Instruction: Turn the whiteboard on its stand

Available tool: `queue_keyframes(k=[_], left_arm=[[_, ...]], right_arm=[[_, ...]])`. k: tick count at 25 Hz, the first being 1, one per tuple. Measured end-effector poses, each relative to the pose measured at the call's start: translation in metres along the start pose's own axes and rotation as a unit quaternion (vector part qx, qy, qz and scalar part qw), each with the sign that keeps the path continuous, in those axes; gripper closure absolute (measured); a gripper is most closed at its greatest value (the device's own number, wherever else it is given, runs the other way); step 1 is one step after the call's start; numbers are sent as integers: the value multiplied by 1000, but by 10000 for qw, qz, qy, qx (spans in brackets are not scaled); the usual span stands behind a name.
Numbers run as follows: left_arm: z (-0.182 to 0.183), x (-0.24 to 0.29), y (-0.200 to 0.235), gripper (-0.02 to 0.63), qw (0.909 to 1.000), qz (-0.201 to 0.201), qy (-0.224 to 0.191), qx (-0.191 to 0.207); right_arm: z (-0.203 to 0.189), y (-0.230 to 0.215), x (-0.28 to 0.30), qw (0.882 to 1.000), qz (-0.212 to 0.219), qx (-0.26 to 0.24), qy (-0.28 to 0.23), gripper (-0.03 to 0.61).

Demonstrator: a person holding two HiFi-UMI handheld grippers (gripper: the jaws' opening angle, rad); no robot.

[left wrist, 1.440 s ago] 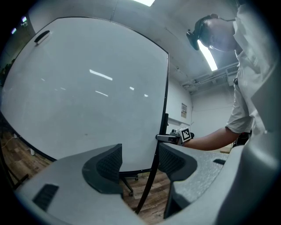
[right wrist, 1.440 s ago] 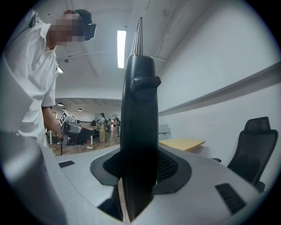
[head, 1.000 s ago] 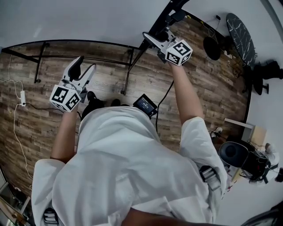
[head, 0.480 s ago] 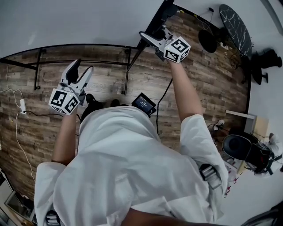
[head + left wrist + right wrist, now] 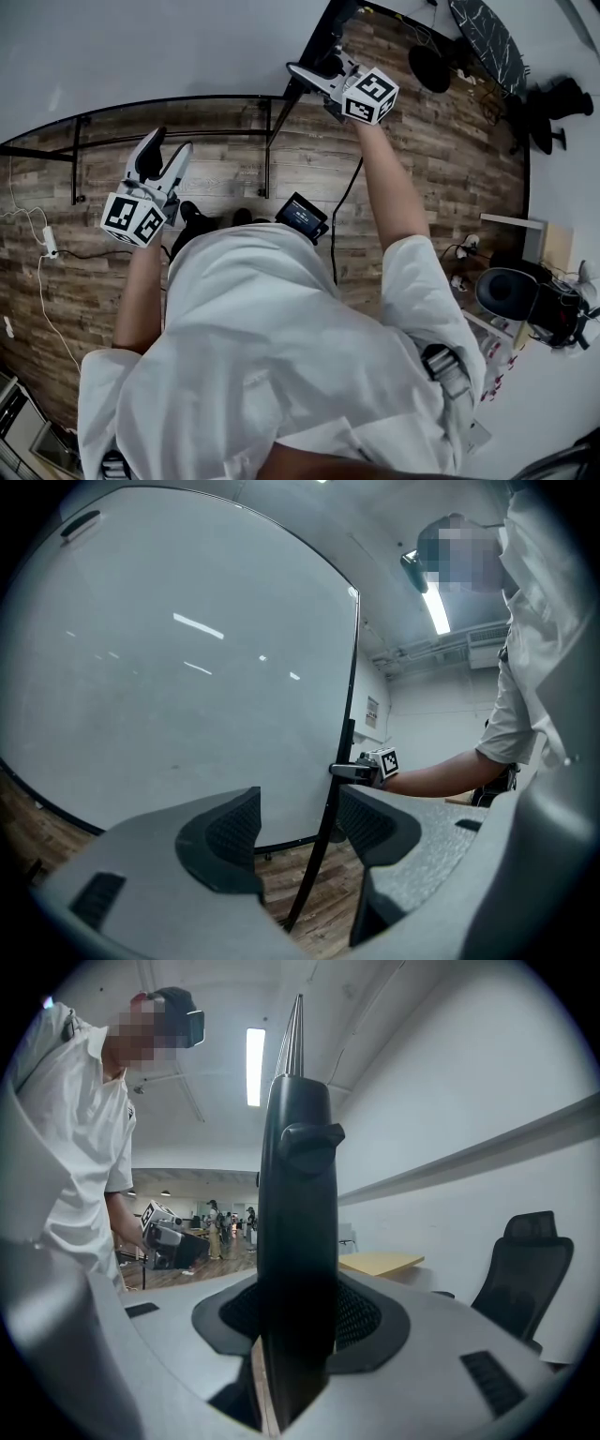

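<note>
The whiteboard [image 5: 141,47] fills the top left of the head view, its white face [image 5: 178,667] framed in black. My right gripper [image 5: 317,73] is shut on the board's black side edge [image 5: 295,1241], which stands upright between both pads. My left gripper [image 5: 169,147] is open and level and points at the board's face from a short way off. Nothing is between its jaws [image 5: 300,822]. In the left gripper view, the right gripper [image 5: 361,771] shows clamped on the frame edge [image 5: 352,705].
The stand's black legs [image 5: 267,155] rest on the wooden floor [image 5: 422,141] under the board. A cable and power strip [image 5: 47,239] lie at the left. Office chairs [image 5: 511,300] and a dark round table [image 5: 483,33] stand at the right. A wall [image 5: 487,1082] is close by.
In the head view both grippers have shifted a little to the left. The right one stays clamped on the board's edge, which has moved with it; the left one stays open.
</note>
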State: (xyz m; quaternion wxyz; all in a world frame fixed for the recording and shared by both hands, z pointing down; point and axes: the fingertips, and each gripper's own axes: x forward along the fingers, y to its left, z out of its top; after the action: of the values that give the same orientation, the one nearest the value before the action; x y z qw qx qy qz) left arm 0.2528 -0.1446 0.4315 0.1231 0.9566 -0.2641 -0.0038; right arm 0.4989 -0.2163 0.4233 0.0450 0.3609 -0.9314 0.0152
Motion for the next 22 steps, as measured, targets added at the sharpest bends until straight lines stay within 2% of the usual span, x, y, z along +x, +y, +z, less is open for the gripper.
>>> queue_keyframes(k=[22], left_arm=[[-1,32,-16,368,9989,-452,106,7]], right_arm=[[-8,-17,-41,9995,-306,51,24,397]])
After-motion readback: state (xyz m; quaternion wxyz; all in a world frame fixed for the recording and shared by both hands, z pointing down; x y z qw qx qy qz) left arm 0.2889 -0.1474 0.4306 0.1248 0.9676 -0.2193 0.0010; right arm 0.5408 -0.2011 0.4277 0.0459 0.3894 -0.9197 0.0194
